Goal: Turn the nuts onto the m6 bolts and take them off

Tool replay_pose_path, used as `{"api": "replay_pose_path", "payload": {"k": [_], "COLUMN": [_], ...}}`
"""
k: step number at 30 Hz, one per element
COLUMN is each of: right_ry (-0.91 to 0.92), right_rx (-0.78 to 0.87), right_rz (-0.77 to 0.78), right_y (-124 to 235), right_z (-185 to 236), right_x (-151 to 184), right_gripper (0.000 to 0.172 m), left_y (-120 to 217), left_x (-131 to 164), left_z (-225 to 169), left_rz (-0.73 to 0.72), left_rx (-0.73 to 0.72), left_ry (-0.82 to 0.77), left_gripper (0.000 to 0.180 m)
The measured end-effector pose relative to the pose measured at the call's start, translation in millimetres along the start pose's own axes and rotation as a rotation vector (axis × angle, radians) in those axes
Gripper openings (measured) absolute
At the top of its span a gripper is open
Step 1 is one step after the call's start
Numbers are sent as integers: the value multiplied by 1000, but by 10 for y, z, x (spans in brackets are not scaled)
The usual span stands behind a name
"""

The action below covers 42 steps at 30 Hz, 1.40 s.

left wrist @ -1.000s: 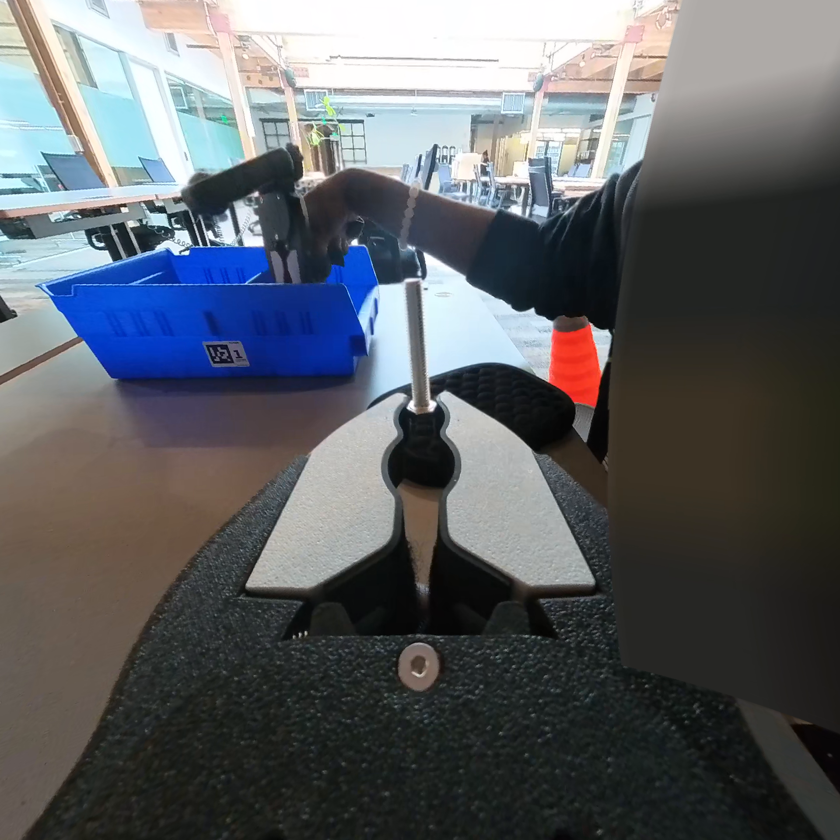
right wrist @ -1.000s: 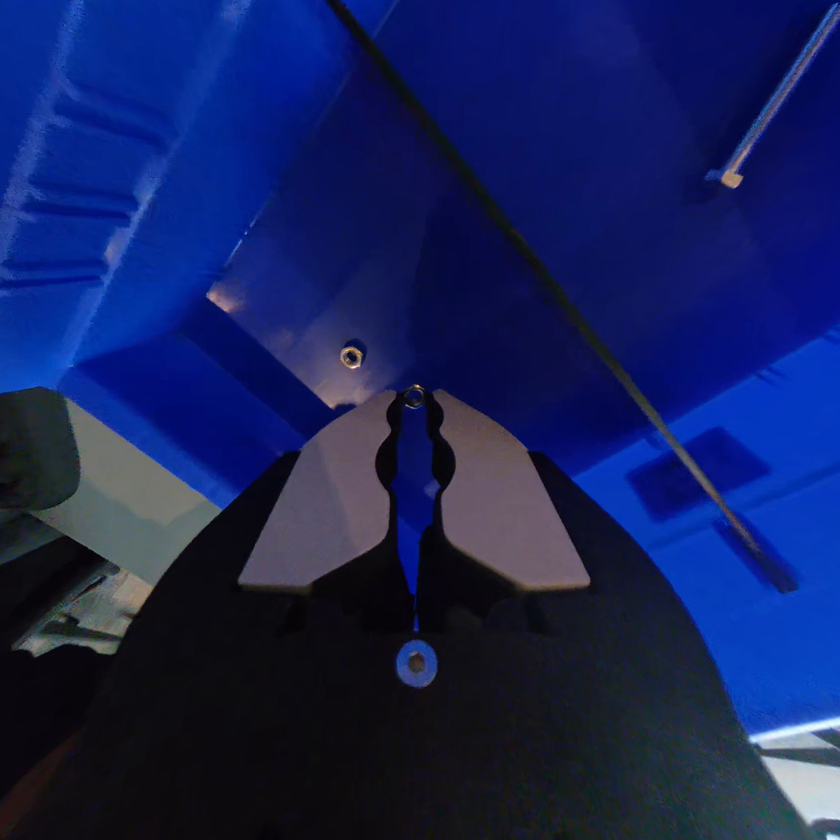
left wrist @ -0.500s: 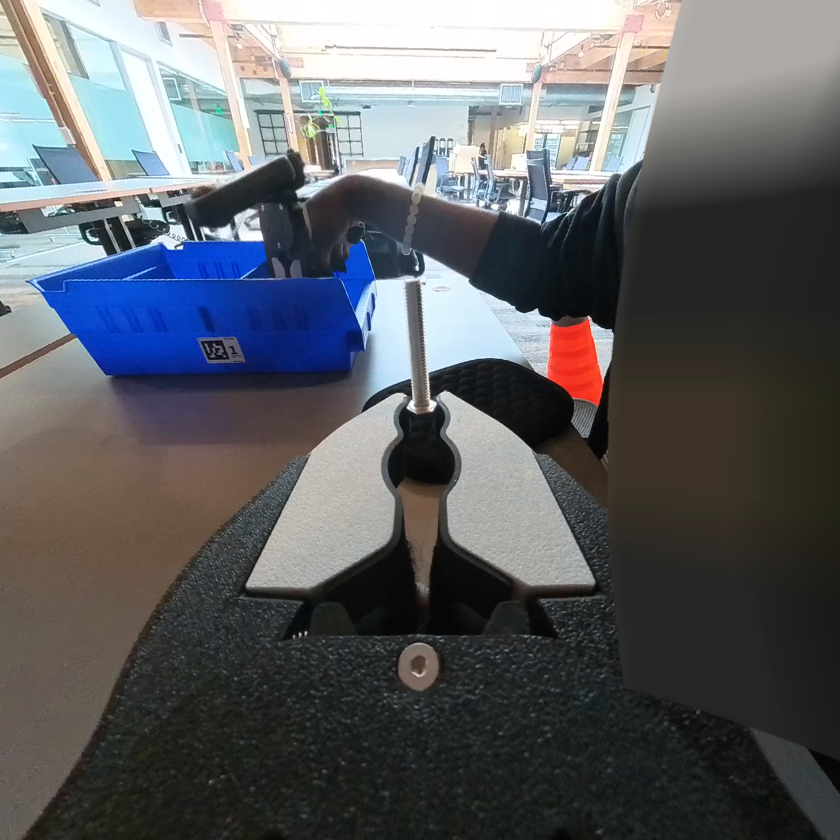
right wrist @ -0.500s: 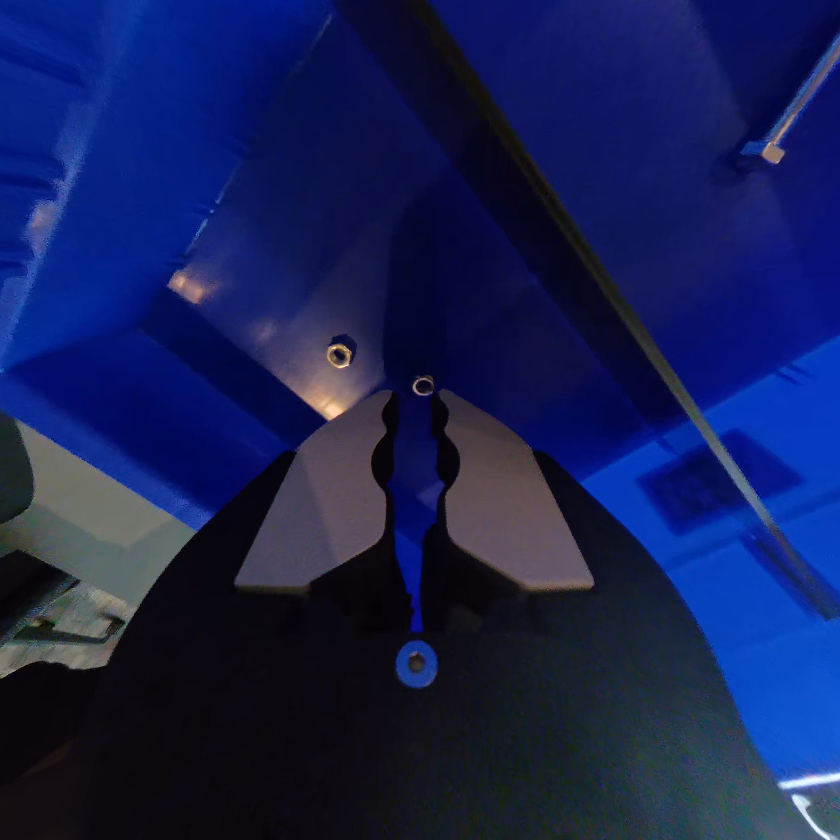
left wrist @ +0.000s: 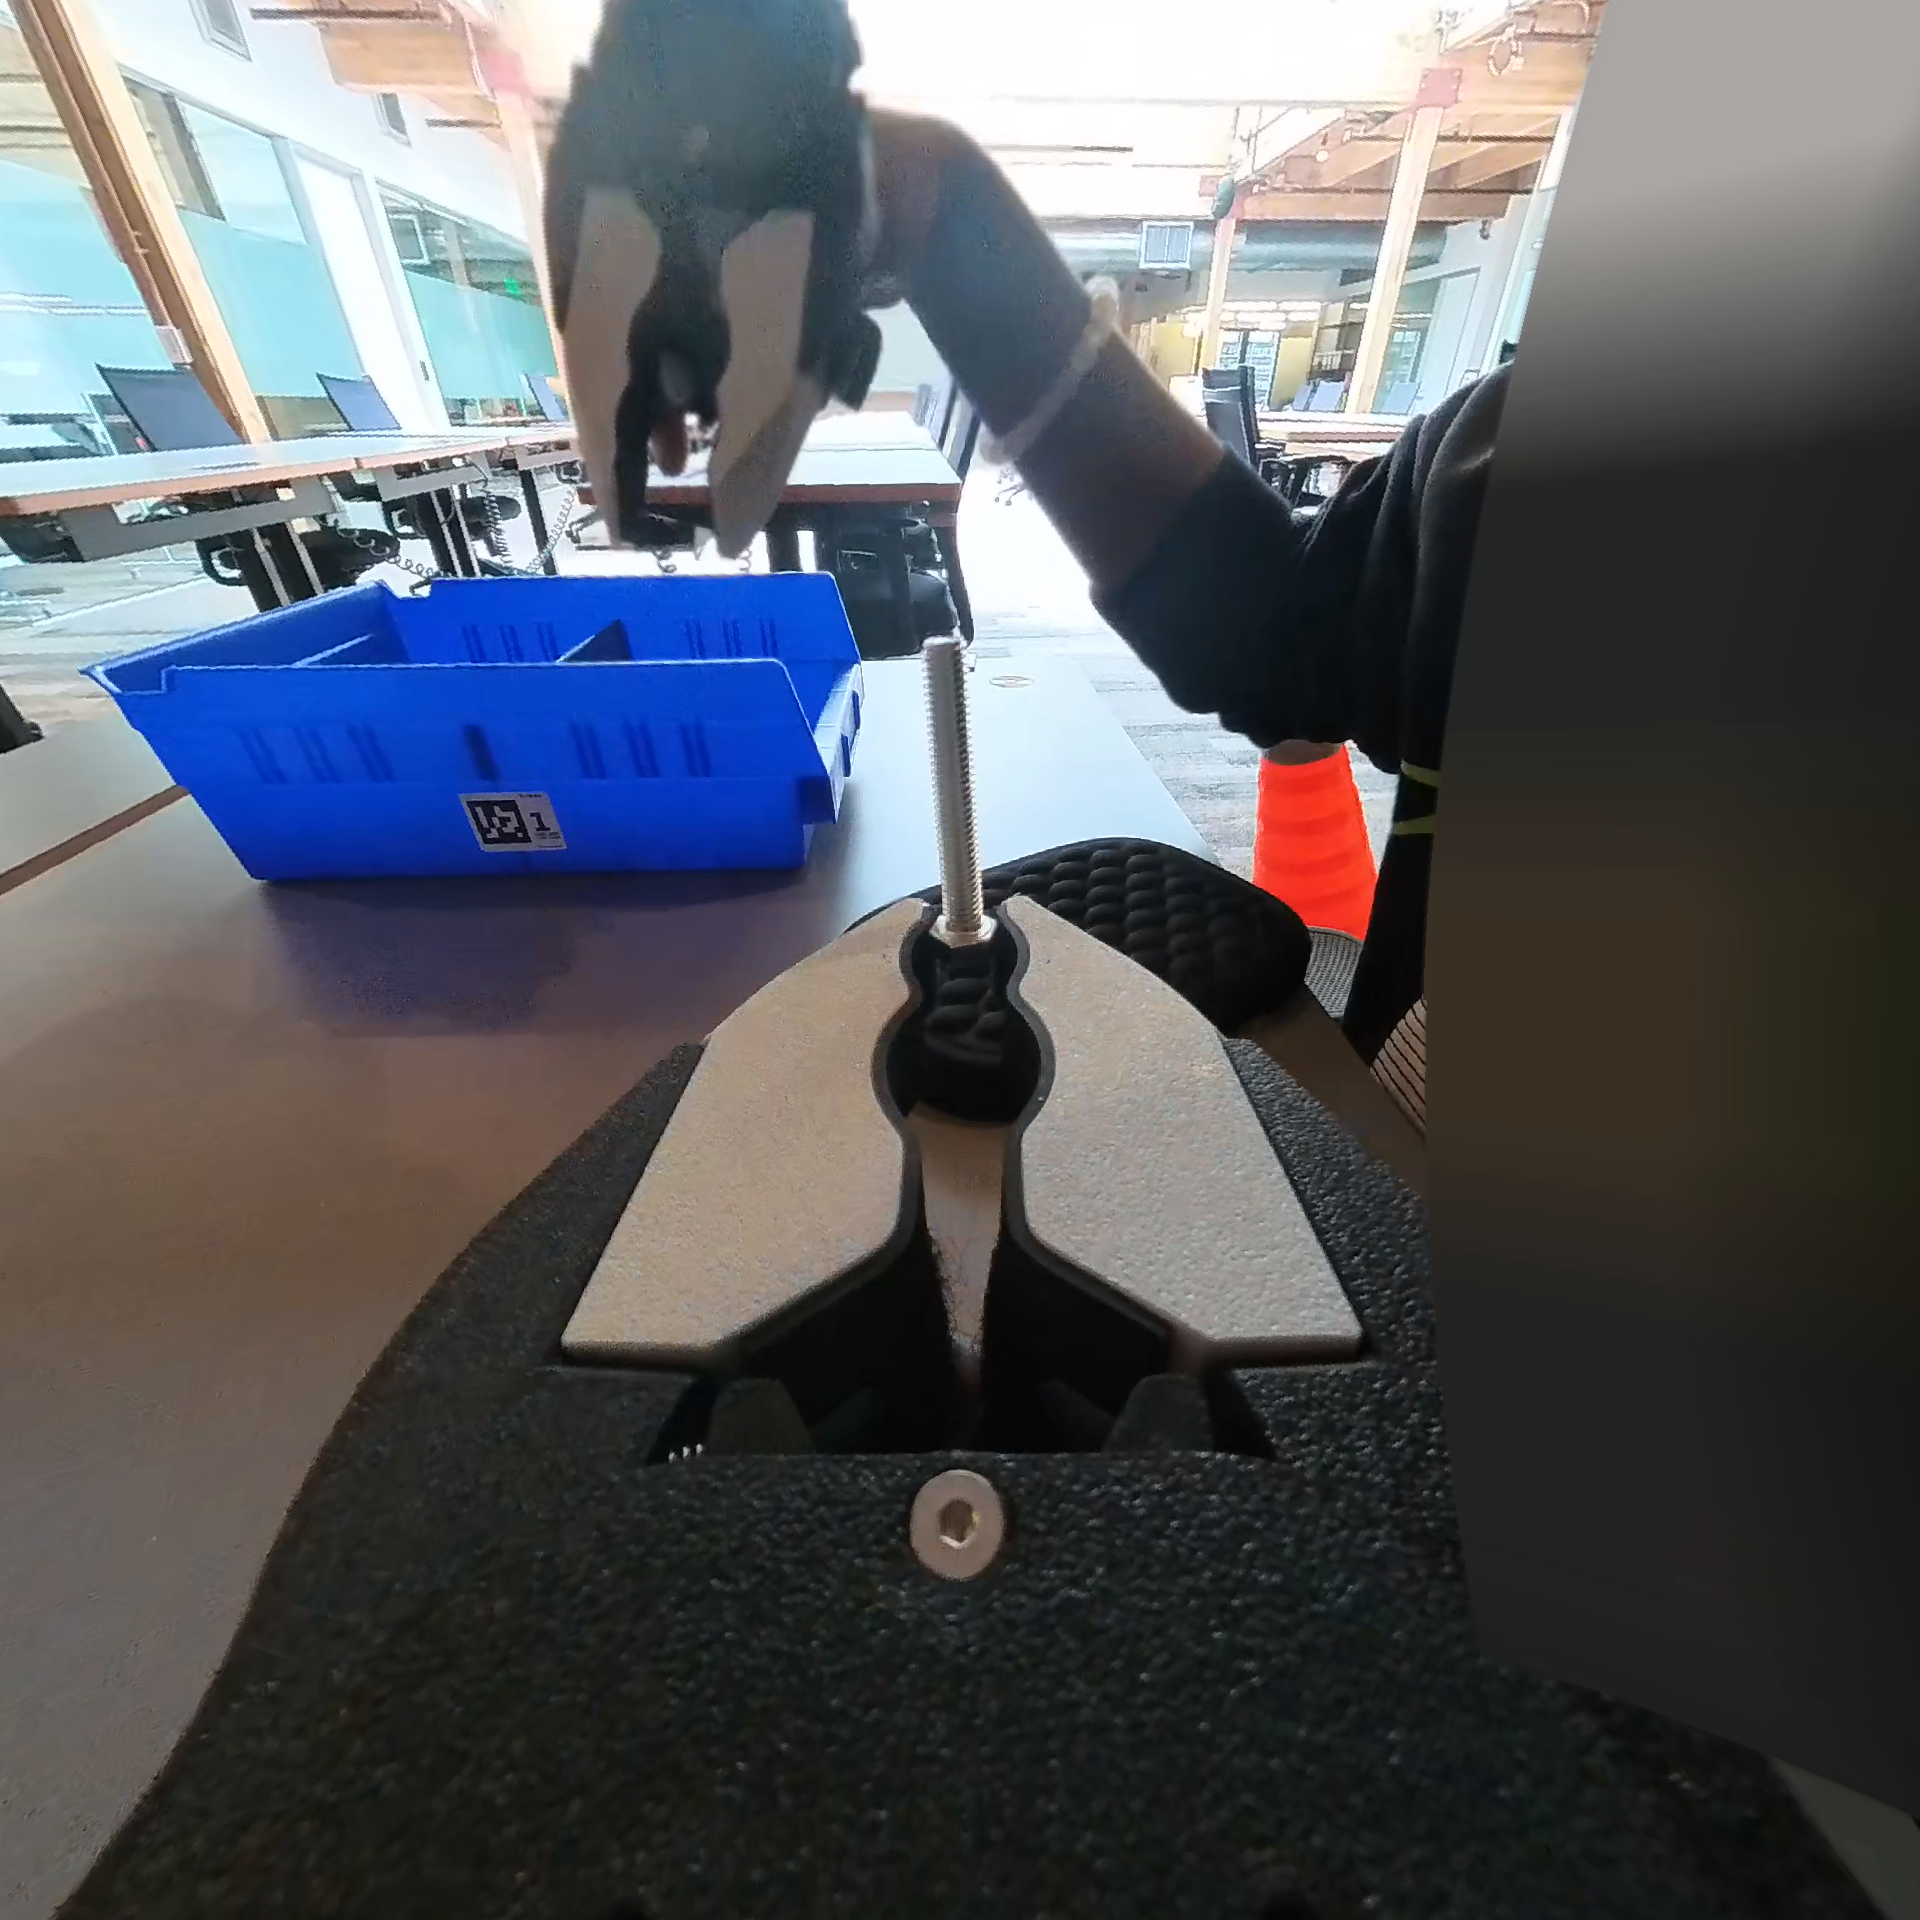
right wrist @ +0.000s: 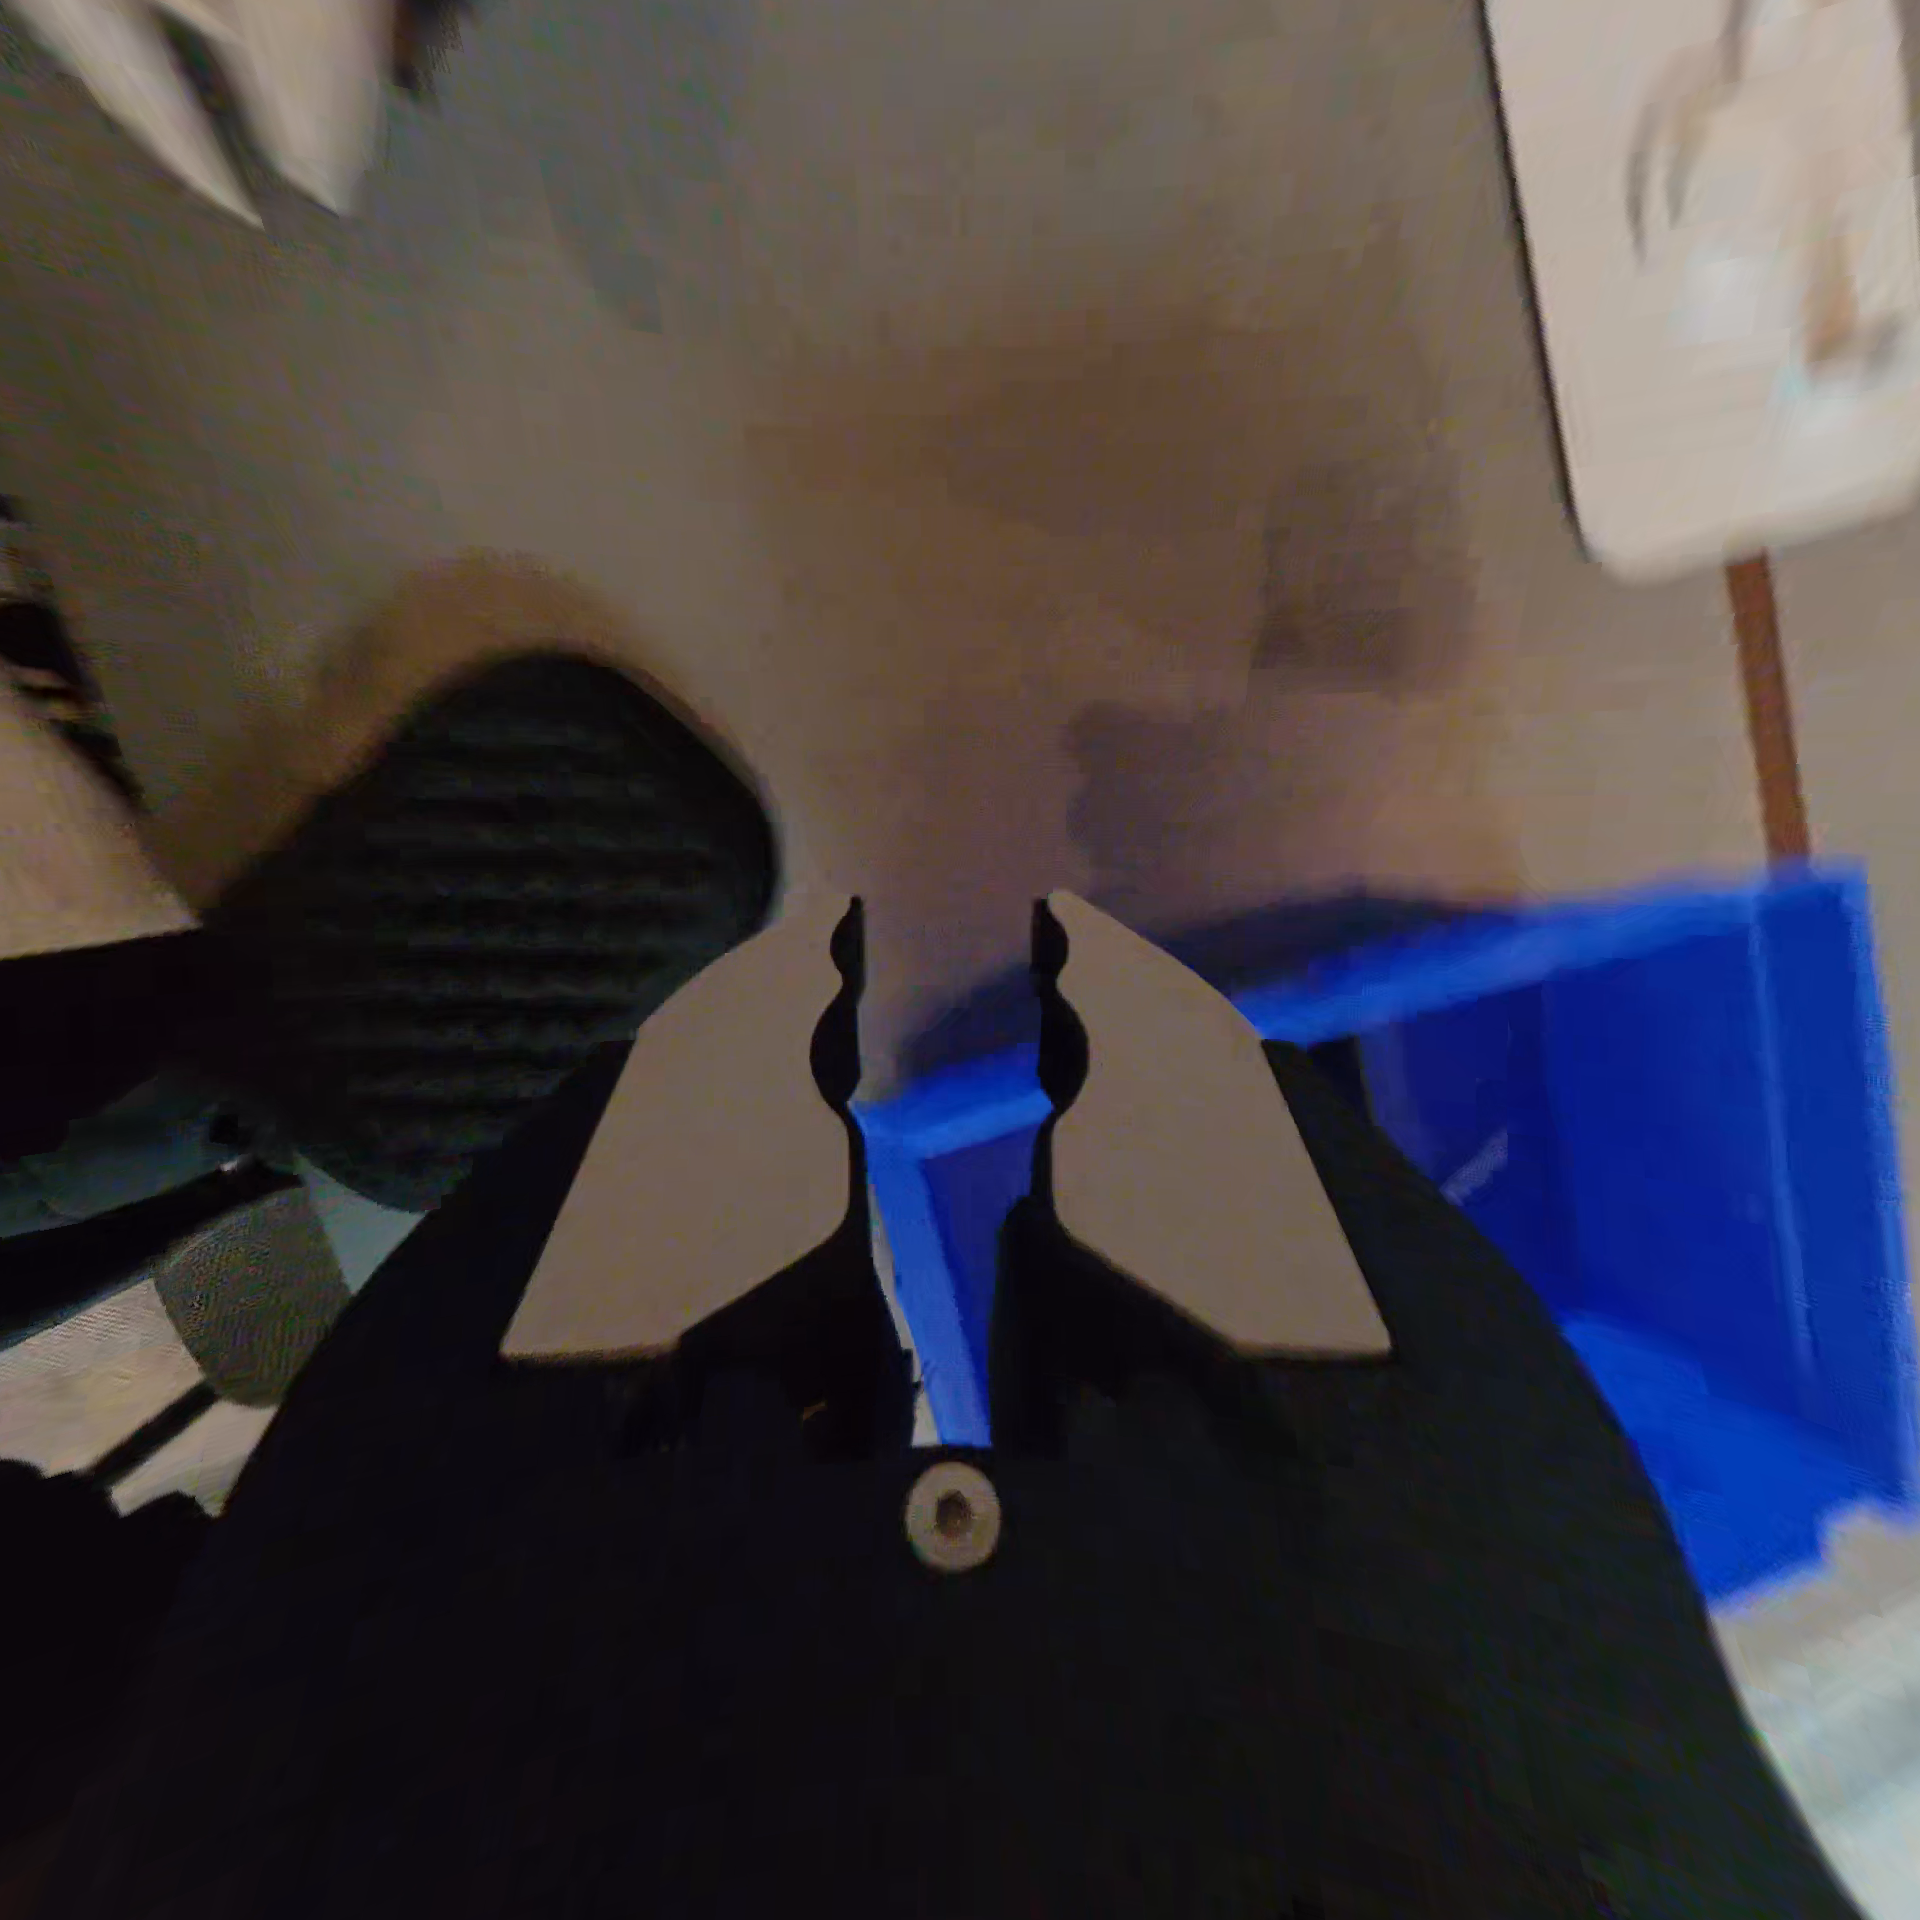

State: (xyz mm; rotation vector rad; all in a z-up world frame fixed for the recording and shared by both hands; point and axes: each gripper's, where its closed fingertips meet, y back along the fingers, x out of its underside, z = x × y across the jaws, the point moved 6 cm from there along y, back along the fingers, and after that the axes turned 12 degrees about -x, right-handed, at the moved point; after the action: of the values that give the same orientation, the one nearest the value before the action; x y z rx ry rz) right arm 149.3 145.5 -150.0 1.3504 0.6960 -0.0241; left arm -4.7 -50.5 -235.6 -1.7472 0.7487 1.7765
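In the left wrist view my left gripper (left wrist: 964,920) is shut on the head of a silver bolt (left wrist: 951,779). Its bare threaded shaft points up and forward, with no nut on it. My right gripper (right wrist: 951,914) is open, and only the brown table shows between its fingers. It also shows in the left wrist view (left wrist: 675,535), blurred, held by a hand in the air above the blue bin (left wrist: 468,748) and the bolt's tip, fingers pointing down. The bin's corner lies just below the right gripper's fingers in the right wrist view (right wrist: 1662,1143).
The bin stands on the brown table (left wrist: 312,1039), far left of the bolt. A black mesh chair back (left wrist: 1143,904) sits just behind my left gripper, and shows left of the right gripper (right wrist: 499,914). An orange cone (left wrist: 1309,831) stands on the floor at the right. The gap from one gripper's tips to the other's is roughly 20 cm.
My right gripper held a small nut at its tips inside the bin, opened and left it on the bin floor. It then rose out of the bin, wider open. My left gripper kept the bolt still.
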Motion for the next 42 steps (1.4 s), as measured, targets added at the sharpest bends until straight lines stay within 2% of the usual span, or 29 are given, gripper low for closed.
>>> {"api": "replay_pose_path", "payload": {"k": [3, 6, 13, 19, 25, 26, 29, 34, 42], "right_ry": [217, 353, 486, 543, 548, 550, 550, 538, 517], "right_rx": [-79, -165, -289, -322, -317, -310, -278, -258, -211], "right_rz": [-51, -60, -67, -44, -47, -49, -46, -55, -106], "right_y": [-199, -463, -791, -838, -812, -802, -773, -740, -562], "right_z": [389, 676, 921, 988, 992, 988, 970, 940, 883], "right_x": [-553, -928, -1333, -1398, -1406, -1408, -1411, -1404, -1359], "right_gripper": [35, 36, 26, 7, 5, 5, 5, 5, 5], "left_y": [1, -6, -17, -15, -12, -13, -18, -60, -28], "left_x": [-11, -14, -4, -12, -25, -30, -57, -25, -47], "left_z": [-8, -25, -54, -58, -46, -35, -43, -47, 40], "left_rz": [-4, -3, 7, 4, -33, -47, -92, -96, -141], "left_rx": [0, 2, 22, 26, 25, 13, 7, -16, -76], "left_ry": [-9, -20, -26, -28, 2, 9, 14, -6, -7], "left_gripper": [9, 9, 9, 9, 9, 11, 34, 63, 66]}}
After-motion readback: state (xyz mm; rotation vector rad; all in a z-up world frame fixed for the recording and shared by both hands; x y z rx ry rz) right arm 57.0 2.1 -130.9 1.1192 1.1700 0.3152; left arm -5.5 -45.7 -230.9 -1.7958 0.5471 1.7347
